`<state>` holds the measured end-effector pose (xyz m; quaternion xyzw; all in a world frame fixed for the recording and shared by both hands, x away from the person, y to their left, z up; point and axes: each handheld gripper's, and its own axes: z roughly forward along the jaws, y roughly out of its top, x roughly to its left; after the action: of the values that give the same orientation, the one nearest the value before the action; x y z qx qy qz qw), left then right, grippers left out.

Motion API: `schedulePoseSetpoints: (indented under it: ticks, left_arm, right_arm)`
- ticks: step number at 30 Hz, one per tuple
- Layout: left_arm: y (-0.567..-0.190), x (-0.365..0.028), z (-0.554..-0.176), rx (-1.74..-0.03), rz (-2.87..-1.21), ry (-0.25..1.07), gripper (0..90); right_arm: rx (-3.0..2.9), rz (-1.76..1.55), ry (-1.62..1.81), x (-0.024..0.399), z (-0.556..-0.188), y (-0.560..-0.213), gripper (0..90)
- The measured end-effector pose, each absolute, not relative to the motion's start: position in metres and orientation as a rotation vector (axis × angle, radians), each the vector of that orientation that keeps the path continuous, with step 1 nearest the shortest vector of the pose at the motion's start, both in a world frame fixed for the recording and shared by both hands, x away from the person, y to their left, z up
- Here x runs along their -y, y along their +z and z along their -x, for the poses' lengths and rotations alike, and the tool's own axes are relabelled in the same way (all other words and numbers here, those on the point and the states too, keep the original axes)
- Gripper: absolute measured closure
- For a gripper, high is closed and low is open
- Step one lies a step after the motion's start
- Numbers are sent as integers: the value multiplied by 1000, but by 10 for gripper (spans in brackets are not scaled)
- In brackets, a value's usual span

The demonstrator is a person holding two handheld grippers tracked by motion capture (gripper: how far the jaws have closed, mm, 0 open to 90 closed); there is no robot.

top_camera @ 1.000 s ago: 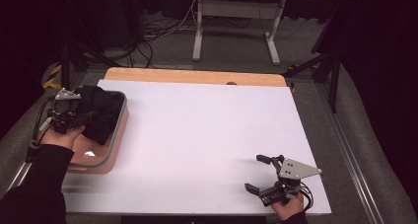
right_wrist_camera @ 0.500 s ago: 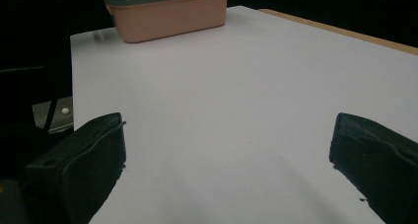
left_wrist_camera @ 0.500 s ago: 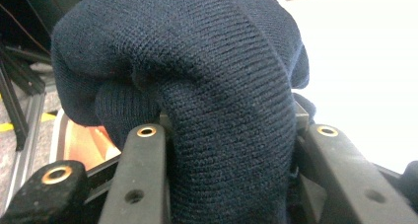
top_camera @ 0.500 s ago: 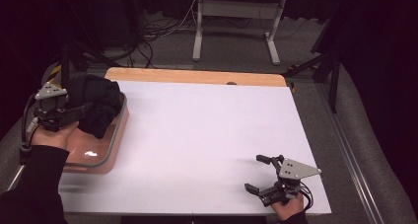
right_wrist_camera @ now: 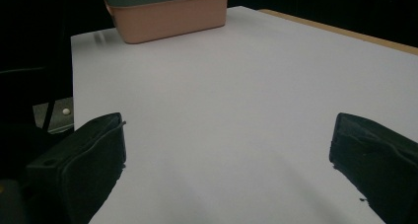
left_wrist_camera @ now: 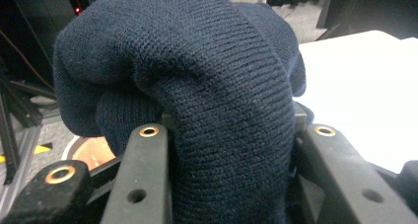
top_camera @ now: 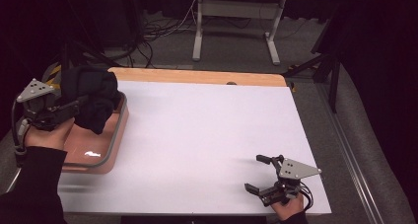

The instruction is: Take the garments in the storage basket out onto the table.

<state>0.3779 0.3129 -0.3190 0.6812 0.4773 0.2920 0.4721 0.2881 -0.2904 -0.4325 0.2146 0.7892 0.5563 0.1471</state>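
A dark navy knitted garment [top_camera: 92, 96] hangs bunched above the pink tub [top_camera: 109, 143] at the table's left edge. My left gripper [top_camera: 74, 107] is shut on it and holds it clear of the tub's floor. In the left gripper view the knit [left_wrist_camera: 197, 81] bulges up between the two black jaws, which press on it from both sides. My right gripper [top_camera: 261, 173] rests near the front right corner of the white table top, jaws spread wide with nothing between them. The right gripper view looks across bare white surface toward the tub [right_wrist_camera: 167, 14].
The white sheet [top_camera: 207, 135] covers a wooden table whose bare strip [top_camera: 197, 77] shows along the far edge. Beyond it stand a metal stand's legs [top_camera: 231, 26] and cables on the floor. A dark rail runs along the right side.
My left gripper has lifted and drawn back to the left, pulling the navy garment up out of the tub. The right gripper has stayed still.
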Motion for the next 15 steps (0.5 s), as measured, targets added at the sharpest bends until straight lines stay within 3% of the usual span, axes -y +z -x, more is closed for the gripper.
schedulePoseSetpoints:
  ticks: [15]
  left_arm:
    - [-307, -294, -365, -1073, -1625, 669, 637]
  right_arm:
    - [-2270, -617, 1605, 291, -288, -432, 12]
